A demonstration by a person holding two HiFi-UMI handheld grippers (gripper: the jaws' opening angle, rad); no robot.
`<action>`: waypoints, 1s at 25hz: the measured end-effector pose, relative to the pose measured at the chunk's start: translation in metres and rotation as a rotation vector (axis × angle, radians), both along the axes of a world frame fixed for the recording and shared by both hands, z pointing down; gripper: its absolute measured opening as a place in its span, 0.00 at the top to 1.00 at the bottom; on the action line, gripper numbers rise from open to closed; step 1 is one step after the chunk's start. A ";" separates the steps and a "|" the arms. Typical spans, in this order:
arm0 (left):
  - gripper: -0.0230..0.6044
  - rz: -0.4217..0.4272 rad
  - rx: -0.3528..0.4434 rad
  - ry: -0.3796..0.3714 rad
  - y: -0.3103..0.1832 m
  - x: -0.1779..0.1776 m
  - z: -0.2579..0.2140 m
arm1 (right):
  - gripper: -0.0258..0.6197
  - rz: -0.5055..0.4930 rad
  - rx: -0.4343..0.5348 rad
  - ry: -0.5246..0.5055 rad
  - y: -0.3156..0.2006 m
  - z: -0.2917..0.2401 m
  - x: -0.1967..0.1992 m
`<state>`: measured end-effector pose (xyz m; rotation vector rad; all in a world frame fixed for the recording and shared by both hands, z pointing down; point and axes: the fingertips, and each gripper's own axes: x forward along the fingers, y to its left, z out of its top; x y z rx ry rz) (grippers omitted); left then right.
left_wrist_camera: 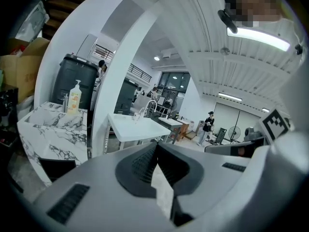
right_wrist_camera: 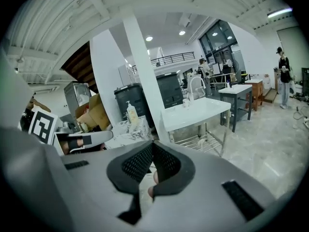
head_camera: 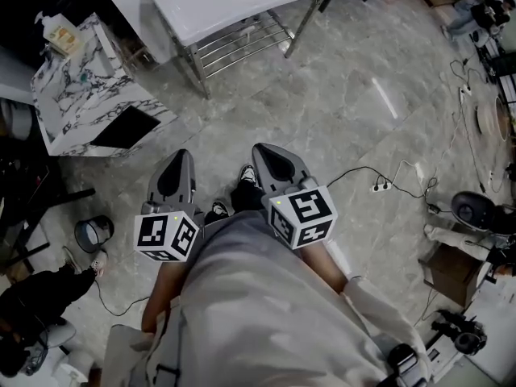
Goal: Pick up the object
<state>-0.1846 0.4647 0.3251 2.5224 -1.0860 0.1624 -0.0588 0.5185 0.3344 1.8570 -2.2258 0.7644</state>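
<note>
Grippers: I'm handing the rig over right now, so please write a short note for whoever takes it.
Left gripper: shut, empty, held near the body over the floor.
Right gripper: shut, empty, beside it.
Ahead: a marble cabinet with a soap bottle on top, and a white sink table. Which object is meant is not clear.
Done: nothing picked up.
Left: approach, open, grasp, lift.
</note>
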 end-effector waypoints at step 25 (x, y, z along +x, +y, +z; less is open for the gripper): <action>0.96 -0.015 -0.023 -0.019 -0.039 0.104 0.005 | 0.95 -0.054 -0.021 0.017 -0.041 0.019 0.106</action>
